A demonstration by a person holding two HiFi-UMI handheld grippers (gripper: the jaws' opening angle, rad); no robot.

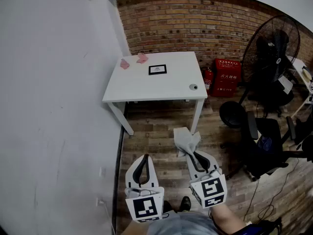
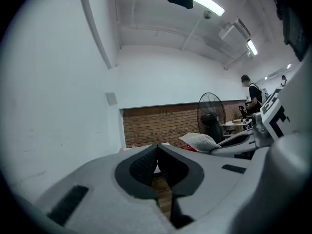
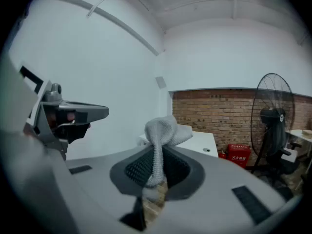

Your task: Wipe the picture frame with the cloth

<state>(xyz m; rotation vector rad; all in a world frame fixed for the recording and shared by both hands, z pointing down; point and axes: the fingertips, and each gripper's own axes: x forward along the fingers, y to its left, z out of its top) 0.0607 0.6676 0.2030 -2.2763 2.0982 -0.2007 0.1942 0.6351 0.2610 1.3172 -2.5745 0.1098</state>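
Note:
A small black picture frame (image 1: 157, 69) lies flat on the white table (image 1: 146, 89), far ahead of both grippers. My right gripper (image 1: 192, 154) is shut on a grey cloth (image 1: 186, 140), which bunches above its jaws; in the right gripper view the cloth (image 3: 161, 140) is pinched between the pads. My left gripper (image 1: 142, 161) is held beside it over the wooden floor, jaws together with nothing between them. In the left gripper view the left gripper (image 2: 157, 152) has its tips touching, with the cloth (image 2: 200, 141) at the right.
Pink crumpled items (image 1: 133, 60) lie at the table's back left and a small round object (image 1: 193, 87) near its right edge. Red fire extinguishers (image 1: 222, 77) stand by the brick wall. A standing fan (image 1: 270, 48) and a black office chair (image 1: 254, 136) are at the right. White wall at the left.

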